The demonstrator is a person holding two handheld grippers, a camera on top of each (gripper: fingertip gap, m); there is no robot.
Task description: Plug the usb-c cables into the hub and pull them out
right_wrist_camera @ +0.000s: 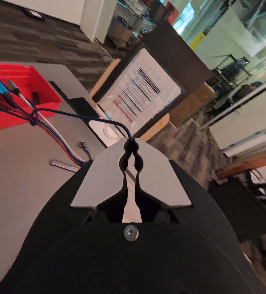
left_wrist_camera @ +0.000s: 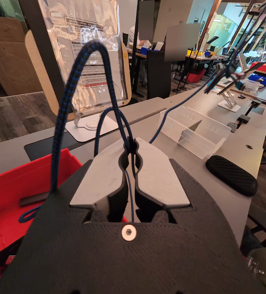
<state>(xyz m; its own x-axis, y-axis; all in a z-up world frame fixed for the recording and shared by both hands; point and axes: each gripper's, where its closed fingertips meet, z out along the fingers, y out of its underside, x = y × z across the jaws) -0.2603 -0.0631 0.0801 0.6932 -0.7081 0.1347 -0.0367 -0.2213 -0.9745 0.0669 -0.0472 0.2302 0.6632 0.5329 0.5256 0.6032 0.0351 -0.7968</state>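
A: Where is the cable?

B: The blue-and-black braided cable [left_wrist_camera: 87, 66] is pinched at the tips of the left gripper [left_wrist_camera: 131, 147], jaws narrowed down onto it. It arches high toward twelve o'clock in the left wrist view, and one end drops into the red bin [left_wrist_camera: 25, 183] at eight o'clock. A thinner run also passes down between the fingers.

A: And the right side?

B: The right gripper [right_wrist_camera: 131, 144] clamps a blue braided strand [right_wrist_camera: 87, 118] at its tips, jaws nearly together around it. From there the strand runs out to ten o'clock and knots into the cable bundle [right_wrist_camera: 35, 117], whose plugs [right_wrist_camera: 0, 88] hang over the bin's near wall [right_wrist_camera: 17, 117].

A: Any hub in sight?

B: None can be told for sure. A flat bar [right_wrist_camera: 62, 164] lies on the grey table [right_wrist_camera: 17, 190] at nine o'clock in the right wrist view; whether it is the hub is unclear.

A: What surrounds all this?

B: A clear plastic tray [left_wrist_camera: 191, 135] at two o'clock, a black ribbed case [left_wrist_camera: 231, 175] at three, and a propped document stand [left_wrist_camera: 87, 63] at twelve.

A: What could go wrong?

B: Probably the tangle. Both grippers hold cord, not a plug, so pulling apart may tighten the knot or drag the whole bundle out. The braid could also slip through the tips.
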